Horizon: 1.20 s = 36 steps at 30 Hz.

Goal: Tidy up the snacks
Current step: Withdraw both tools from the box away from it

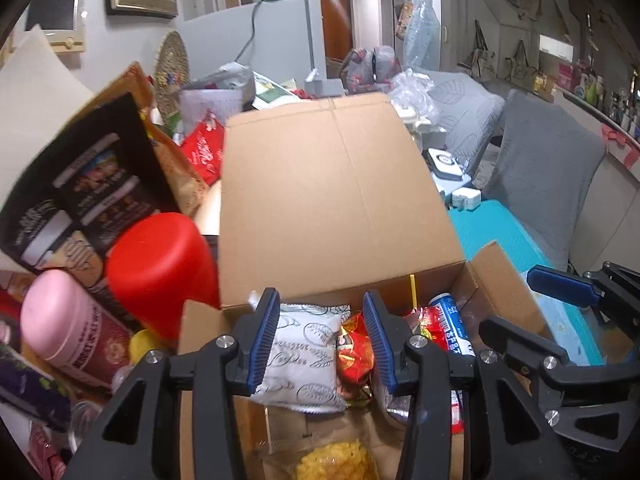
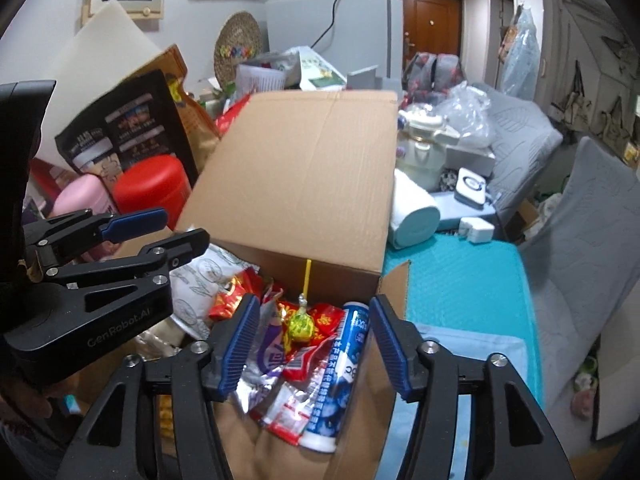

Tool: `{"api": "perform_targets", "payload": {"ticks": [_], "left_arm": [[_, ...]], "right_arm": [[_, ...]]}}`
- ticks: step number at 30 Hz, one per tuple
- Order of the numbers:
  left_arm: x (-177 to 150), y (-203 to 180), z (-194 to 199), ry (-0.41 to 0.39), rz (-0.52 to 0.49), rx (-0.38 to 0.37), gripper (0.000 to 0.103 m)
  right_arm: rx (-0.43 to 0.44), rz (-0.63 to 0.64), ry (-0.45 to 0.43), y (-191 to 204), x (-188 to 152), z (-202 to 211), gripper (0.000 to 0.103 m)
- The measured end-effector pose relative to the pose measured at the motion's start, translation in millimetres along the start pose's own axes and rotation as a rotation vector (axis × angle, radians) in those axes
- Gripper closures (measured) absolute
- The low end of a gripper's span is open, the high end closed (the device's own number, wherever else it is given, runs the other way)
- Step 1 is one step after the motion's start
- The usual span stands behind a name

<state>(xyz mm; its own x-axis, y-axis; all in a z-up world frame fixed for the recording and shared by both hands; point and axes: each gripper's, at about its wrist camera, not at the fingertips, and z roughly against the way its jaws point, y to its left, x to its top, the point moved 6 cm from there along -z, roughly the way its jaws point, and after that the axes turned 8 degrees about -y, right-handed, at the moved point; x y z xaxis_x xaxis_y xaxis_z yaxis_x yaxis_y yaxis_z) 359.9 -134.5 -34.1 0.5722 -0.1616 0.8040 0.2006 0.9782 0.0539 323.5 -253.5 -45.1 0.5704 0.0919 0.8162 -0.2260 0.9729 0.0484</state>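
An open cardboard box (image 1: 336,188) with its far flap raised (image 2: 304,176) holds snacks. Inside lie a white packet (image 1: 308,356), red-gold wrapped candy (image 1: 352,356), a blue-white tube (image 2: 344,376), a yellow-stick lollipop (image 2: 302,326), red wrappers (image 2: 320,320) and a bag of yellow pieces (image 1: 336,462). My left gripper (image 1: 322,344) is open and empty, hovering over the white packet and candy. My right gripper (image 2: 314,346) is open and empty over the wrappers and tube. Each gripper shows at the edge of the other's view.
Left of the box stand a red canister (image 1: 160,276), a pink-lidded can (image 1: 72,324) and a black snack bag (image 1: 84,184). A teal mat (image 2: 460,292) lies to the right, with a paper roll (image 2: 412,212), white devices (image 2: 472,188) and grey cushions (image 2: 580,240) beyond.
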Motion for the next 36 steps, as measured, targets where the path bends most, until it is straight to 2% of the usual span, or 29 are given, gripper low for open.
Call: {"api": "perform_targets", "payload": {"ticks": [6,8,10,23,26,29,36], "left_arm": [[8,5,41,-0.050,0.010,0.005,0.059],[10,6,54,-0.064,0.015,0.009,0.054],[11,8,68,-0.092,0.020,0.013,0.043],[8,14,156,-0.200,0.025,0.039,0.043],[4,15,173,-0.219,0.026,0.044,0.043],[-3,17,195,-0.251,0.028,0.048,0.043],[-21,19,236,-0.302,0.030,0.042,0.043]], "right_arm": [[-0.023,0.028,-0.058,11,9,33,0.044],[-0.021,0.032,-0.081,17,12,47,0.039],[-0.024,0.037,-0.107,21,14,61,0.037],[-0.049,0.040,-0.223,46,16,134,0.029],[-0.045,0.037,-0.258,52,14,152,0.021],[-0.045,0.041,-0.294,59,11,170,0.020],[-0.050,0.047,-0.306,73,-5,192,0.019]]}}
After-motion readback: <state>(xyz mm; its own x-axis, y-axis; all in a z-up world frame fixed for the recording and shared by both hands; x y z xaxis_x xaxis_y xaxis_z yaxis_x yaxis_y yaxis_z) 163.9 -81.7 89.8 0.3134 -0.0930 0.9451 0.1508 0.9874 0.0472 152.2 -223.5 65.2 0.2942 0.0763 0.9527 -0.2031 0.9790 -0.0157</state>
